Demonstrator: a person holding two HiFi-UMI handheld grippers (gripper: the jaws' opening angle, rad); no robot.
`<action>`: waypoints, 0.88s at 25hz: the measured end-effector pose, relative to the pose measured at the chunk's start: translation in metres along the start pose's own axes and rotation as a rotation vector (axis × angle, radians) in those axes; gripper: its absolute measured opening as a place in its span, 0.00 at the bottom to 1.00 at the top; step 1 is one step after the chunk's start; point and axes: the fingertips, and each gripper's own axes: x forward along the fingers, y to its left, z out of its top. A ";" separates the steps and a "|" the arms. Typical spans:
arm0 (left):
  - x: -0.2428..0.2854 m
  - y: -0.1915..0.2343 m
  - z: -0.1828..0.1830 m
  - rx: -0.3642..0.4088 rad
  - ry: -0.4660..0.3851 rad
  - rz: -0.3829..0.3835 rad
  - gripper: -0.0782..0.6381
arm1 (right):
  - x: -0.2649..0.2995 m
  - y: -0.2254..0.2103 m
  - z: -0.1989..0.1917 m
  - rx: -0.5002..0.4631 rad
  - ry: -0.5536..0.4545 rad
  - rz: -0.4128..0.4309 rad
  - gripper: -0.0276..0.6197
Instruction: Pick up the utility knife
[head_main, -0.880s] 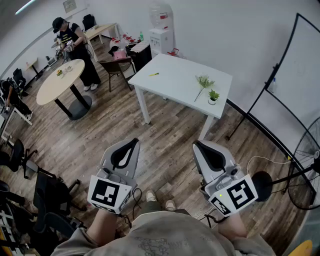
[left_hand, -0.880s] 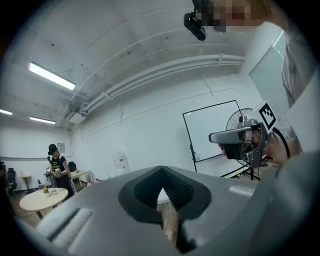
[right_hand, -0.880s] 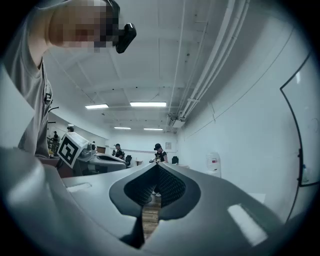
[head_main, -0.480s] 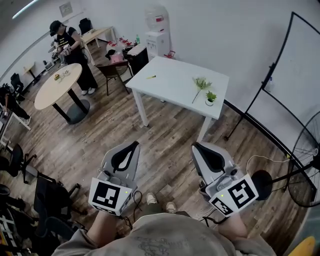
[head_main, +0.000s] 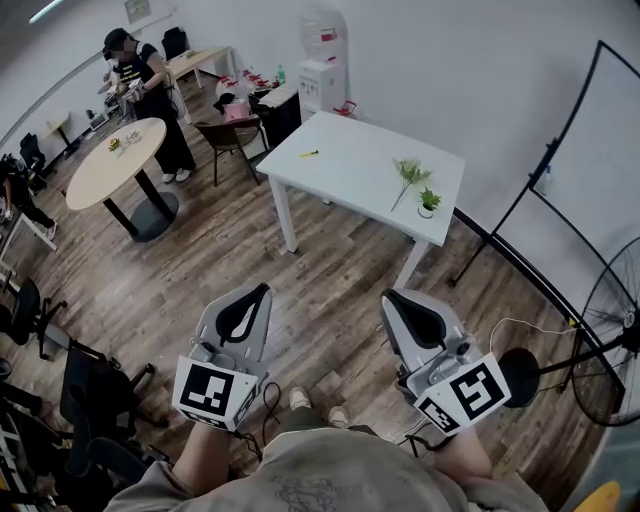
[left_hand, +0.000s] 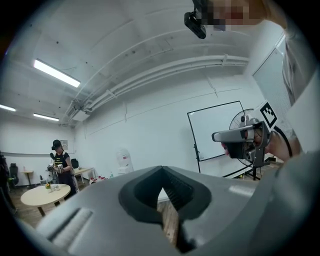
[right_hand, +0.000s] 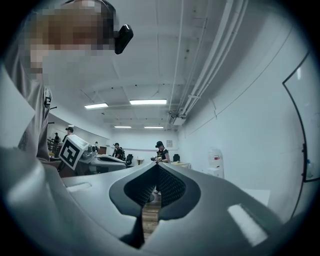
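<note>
Grey plastic, two items: left hand-held gripper (head_main: 256, 294) and right hand-held gripper (head_main: 393, 299). Both are held low in front of the person over the wood floor (head_main: 330, 270). Each has its jaws pressed together at the tips and nothing is pinched in either.

Utility knife (head_main: 309, 153): probably the small yellow item lying flat near the left end of the white bench (head_main: 350, 185). It is too small in the head view to confirm. It lies well apart from both grippers, across open floor.

Other bench stock: a green sprig (head_main: 409, 171) and a small potted plant (head_main: 428, 199), both toward the far end and clear of the knife.

Room: a round table (head_main: 105, 170) with a person (head_main: 145, 95) standing at it, and a water dispenser (head_main: 323, 62) by the wall.

Handling estimate:
- Weight and body: light and stiff, with a smooth casing that may slip.
- Grasp: spread the jaws, close them across the narrow width of the handle at mid-length, and keep off the blade end.
- Approach: since it lies flat, the tips would need to reach right down to the bench top.

Change against the earlier pictures: both grippers sit slightly lower in the head view and are closed and empty as before. The bench holds nearly the same place in the picture, so no real approach is evident.
</note>
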 end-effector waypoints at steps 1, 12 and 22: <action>0.001 0.008 0.001 -0.006 -0.002 0.008 0.11 | 0.006 0.000 0.001 -0.001 0.000 -0.003 0.09; 0.016 0.095 0.018 0.015 -0.049 0.010 0.11 | 0.086 -0.003 0.034 -0.030 -0.073 -0.060 0.11; 0.020 0.158 0.011 0.010 -0.073 -0.011 0.11 | 0.139 0.007 0.030 -0.045 -0.053 -0.126 0.39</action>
